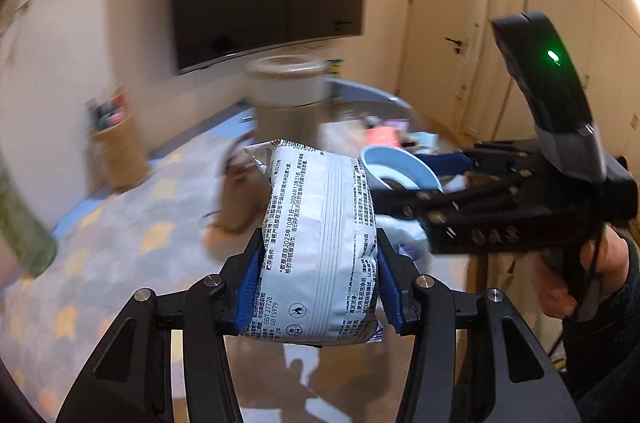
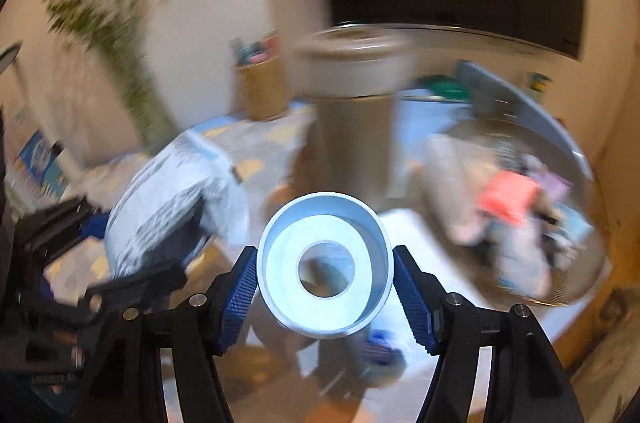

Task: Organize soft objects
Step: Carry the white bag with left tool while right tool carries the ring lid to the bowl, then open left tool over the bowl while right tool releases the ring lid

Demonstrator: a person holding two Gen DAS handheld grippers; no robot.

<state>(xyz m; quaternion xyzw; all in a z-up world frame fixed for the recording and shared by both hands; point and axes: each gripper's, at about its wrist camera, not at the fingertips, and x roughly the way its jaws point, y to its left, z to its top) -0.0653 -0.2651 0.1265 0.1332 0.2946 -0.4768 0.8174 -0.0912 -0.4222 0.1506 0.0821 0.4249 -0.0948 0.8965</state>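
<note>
A white crinkly plastic pack printed with black text (image 1: 320, 243) is standing upright, its sides dented inward, raised clear of the table. Just to its right, a pale blue roll with a round hollow core (image 2: 325, 265) is facing end-on, also up in the air.

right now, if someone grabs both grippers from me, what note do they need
Left gripper: shut on the white printed soft pack, held in the air.
Right gripper: shut on the pale blue tape roll, also in the air.
Nearby: tall beige bin ahead, and a round glass table with a blurred heap of soft items to the right.
Done: both items picked up.
Left: set each down; the frames do not show where they belong. The rest of the heap is unsorted.
</note>
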